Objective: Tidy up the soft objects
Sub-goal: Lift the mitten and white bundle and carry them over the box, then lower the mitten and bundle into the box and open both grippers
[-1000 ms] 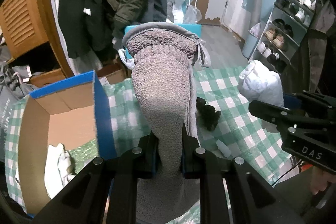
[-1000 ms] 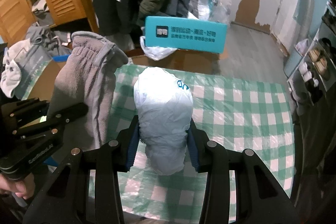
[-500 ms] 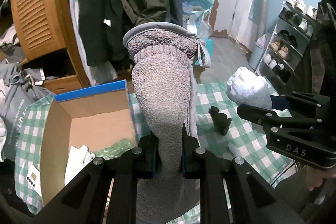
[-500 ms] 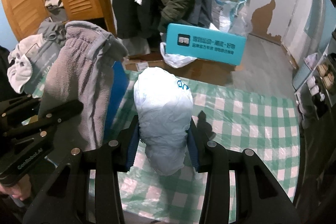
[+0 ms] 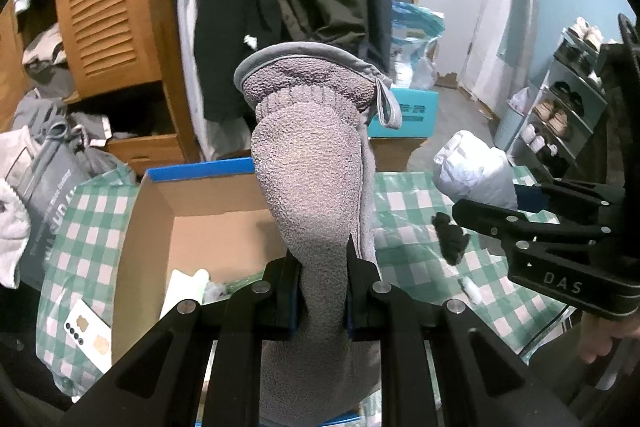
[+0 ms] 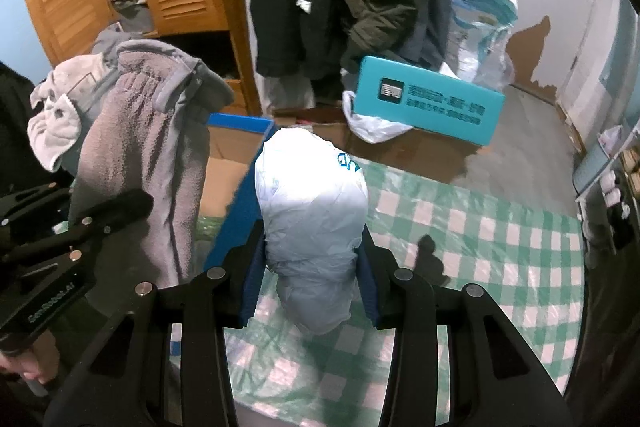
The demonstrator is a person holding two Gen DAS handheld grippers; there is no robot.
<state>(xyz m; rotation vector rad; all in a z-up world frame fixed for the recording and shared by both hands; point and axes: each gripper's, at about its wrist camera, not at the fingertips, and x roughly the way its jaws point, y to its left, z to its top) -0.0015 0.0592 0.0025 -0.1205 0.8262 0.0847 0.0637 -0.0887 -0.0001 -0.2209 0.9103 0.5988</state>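
Both grippers swung left; fleece glove (image 5: 316, 187) now overhangs box (image 5: 192, 227).

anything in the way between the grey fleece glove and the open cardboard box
Nothing visible. The left gripper holds the grey fleece glove right above the cardboard box, whose top is open.

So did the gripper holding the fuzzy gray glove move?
Yes. The left gripper carried the gray glove leftward over the cardboard box, which earlier sat left of the glove.
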